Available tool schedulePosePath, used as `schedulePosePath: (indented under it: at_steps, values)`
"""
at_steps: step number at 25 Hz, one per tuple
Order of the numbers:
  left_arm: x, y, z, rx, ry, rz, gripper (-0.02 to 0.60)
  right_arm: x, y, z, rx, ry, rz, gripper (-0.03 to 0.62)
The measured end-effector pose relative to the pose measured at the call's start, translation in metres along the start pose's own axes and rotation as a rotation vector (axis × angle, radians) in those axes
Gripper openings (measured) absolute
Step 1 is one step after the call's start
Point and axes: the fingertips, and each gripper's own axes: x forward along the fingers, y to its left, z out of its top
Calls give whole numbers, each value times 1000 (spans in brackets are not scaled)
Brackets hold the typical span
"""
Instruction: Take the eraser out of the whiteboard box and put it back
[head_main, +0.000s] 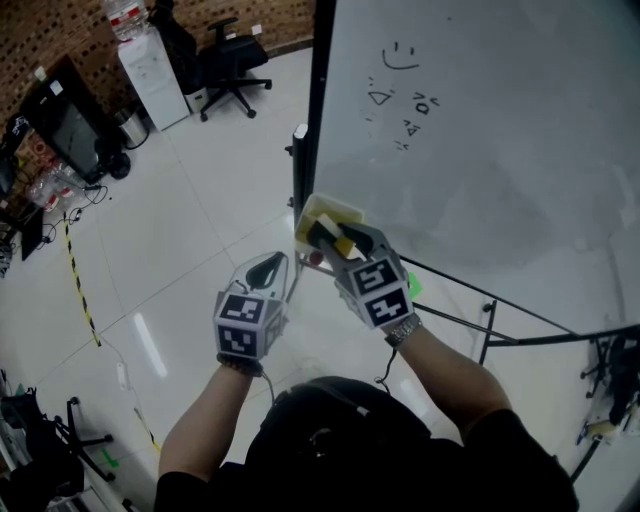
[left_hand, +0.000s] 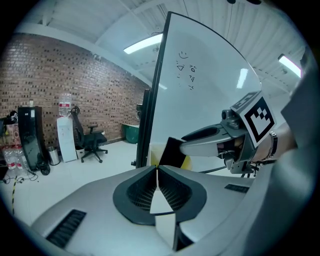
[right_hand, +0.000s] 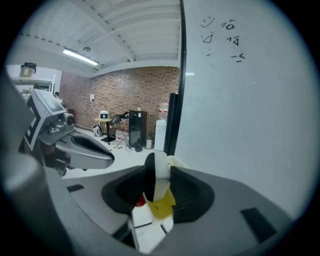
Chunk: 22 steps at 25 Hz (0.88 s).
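Note:
The eraser (head_main: 328, 236), a white block with a black felt face, stands upright between the jaws of my right gripper (head_main: 336, 240), which is shut on it (right_hand: 159, 175). It hangs just over the pale yellow whiteboard box (head_main: 338, 211) fixed at the whiteboard's (head_main: 480, 130) lower left corner. In the right gripper view something yellow (right_hand: 161, 206) and a small red thing (right_hand: 140, 201) lie under the eraser. My left gripper (head_main: 270, 268) hovers a little to the left and nearer me, shut with nothing in it (left_hand: 157, 175). From the left gripper view the eraser's black face (left_hand: 172, 152) shows beside the right gripper's fingers (left_hand: 205, 142).
The whiteboard's black side frame (head_main: 318, 100) runs up just left of the box, and its stand bars (head_main: 490, 330) cross the floor at right. An office chair (head_main: 232, 65), a water dispenser (head_main: 155, 75) and a screen (head_main: 70, 125) stand far left on the white tiled floor.

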Motion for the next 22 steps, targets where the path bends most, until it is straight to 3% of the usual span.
schedulePosePath:
  at_steps: [12,22]
  values:
    - [-10,-25,-6,14,76,28,0,-55,4,35,-7,-136,-14,169]
    - [-29,-75,-6,35,68,45,0,-123,5,41,8,-222,9,167]
